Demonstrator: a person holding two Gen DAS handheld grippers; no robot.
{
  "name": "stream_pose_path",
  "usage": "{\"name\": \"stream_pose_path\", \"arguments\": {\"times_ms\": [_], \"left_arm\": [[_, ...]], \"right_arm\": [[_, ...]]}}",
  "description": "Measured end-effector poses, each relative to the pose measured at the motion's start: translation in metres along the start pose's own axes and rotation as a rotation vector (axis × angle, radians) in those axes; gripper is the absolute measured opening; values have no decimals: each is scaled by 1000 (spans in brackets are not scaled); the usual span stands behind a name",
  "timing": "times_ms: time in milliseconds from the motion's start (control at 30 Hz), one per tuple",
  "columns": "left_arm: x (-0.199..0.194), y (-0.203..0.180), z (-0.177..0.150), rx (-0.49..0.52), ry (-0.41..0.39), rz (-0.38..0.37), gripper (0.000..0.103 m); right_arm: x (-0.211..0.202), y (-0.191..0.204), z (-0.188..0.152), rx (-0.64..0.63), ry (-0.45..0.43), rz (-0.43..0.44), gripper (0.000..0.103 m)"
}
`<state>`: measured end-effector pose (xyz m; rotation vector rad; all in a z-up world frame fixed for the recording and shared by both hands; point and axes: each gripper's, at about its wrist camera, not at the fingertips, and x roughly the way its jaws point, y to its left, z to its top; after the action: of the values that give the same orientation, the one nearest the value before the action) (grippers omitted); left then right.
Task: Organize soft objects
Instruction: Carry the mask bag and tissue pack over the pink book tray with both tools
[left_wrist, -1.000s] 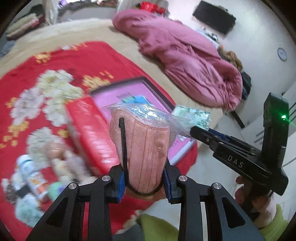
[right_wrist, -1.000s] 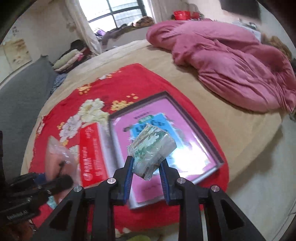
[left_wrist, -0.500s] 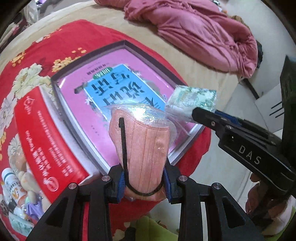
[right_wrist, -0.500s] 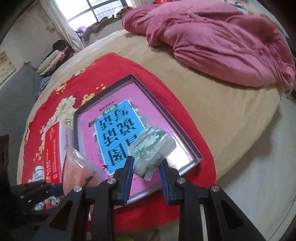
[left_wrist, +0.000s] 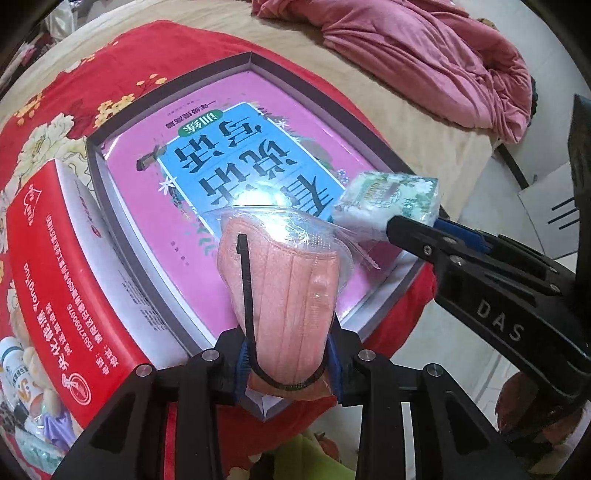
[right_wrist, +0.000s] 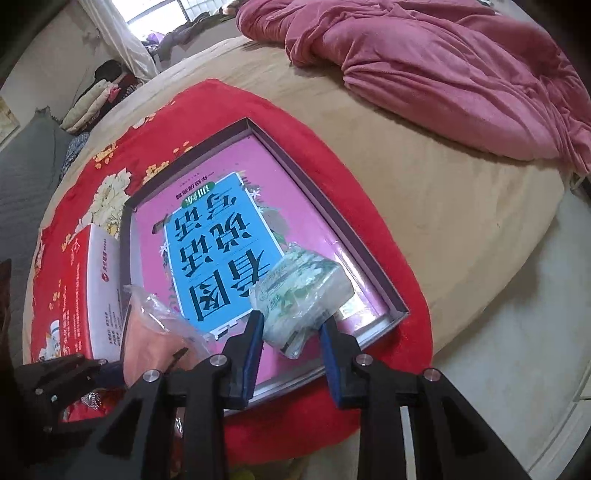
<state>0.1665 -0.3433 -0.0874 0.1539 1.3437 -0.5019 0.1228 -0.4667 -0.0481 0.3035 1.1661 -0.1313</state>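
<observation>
My left gripper (left_wrist: 288, 354) is shut on a pink face mask (left_wrist: 284, 288) in a clear bag, and holds it over the near edge of a shallow purple box (left_wrist: 314, 88). A pink and blue book lies in that box. My right gripper (right_wrist: 291, 332) holds a green-patterned tissue pack (right_wrist: 299, 291) over the box's near right corner (right_wrist: 399, 310). Its jaws are opening, and both blue pads still touch the pack. In the left wrist view the tissue pack (left_wrist: 391, 199) sits just right of the mask. The bagged mask (right_wrist: 151, 339) shows at lower left in the right wrist view.
A red carton (left_wrist: 55, 258) lies against the box's left side on a red floral blanket (right_wrist: 258, 107). Small bottles and packets (left_wrist: 22, 369) crowd the lower left. A pink quilt (right_wrist: 443, 66) is heaped at the back of the tan bed. Pale floor (right_wrist: 517, 332) lies to the right.
Both grippers have come down and closer to the purple box with their items. The right jaws now stand slightly wider around the tissue pack.
</observation>
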Motion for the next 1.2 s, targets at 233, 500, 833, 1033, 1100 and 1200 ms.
{"name": "stream_pose_path", "arguments": {"times_ms": [233, 500, 833, 1033, 1100, 1200], "left_arm": [[3, -2, 2, 4, 8, -4, 37], [8, -6, 4, 6, 20, -3, 39], [14, -10, 6, 13, 37, 2, 44], [14, -15, 7, 23, 31, 3, 52], [14, -15, 9, 19, 28, 7, 52], [12, -16, 15, 24, 10, 75, 61]], "right_arm": [[-2, -5, -2, 1, -2, -20, 42], [-14, -15, -6, 9, -21, -74, 42], [-16, -15, -3, 8, -27, -90, 42], [-20, -16, -1, 16, -34, -86, 43], [-21, -17, -1, 19, -35, -93, 43], [-26, -21, 0, 37, -46, -90, 43]]}}
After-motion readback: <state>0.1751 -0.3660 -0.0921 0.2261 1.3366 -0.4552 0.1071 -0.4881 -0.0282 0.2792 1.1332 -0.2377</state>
